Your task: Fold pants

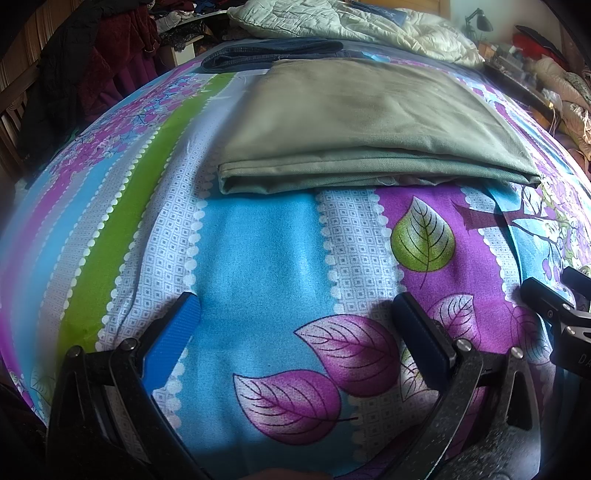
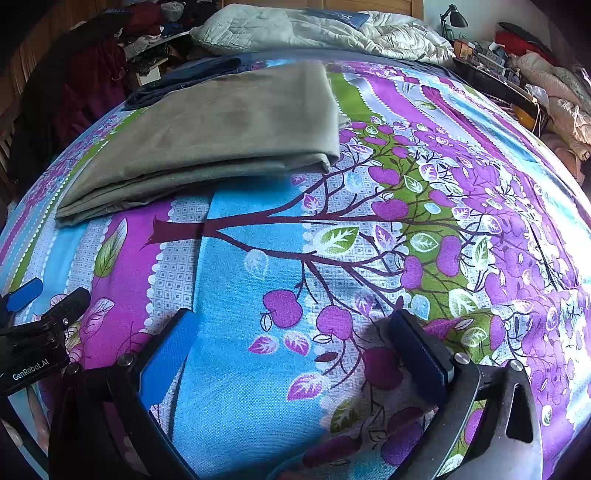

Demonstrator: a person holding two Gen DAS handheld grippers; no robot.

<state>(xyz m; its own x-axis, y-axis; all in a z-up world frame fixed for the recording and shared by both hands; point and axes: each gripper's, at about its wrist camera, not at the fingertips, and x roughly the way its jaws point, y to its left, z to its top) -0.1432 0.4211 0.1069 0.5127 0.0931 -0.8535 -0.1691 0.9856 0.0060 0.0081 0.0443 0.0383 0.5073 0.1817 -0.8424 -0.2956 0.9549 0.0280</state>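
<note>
Lying flat: olive pants (image 1: 354, 125), folded into a layered rectangle on the bed (image 1: 258, 251), toward its far end.
Long axis: roughly across the bed; stacked folded edges face both cameras.
Hidden: waistband and leg ends cannot be made out; lower layers show only as edges.
Behind pants: dark denim garment (image 1: 273, 53), mostly covered; a pale quilt (image 1: 332, 18) beyond.
Left gripper (image 1: 295, 321): jaws wide apart, empty, over the near bedsheet.
Right gripper (image 2: 291, 328): jaws wide apart, empty, well short of the pants.
</note>
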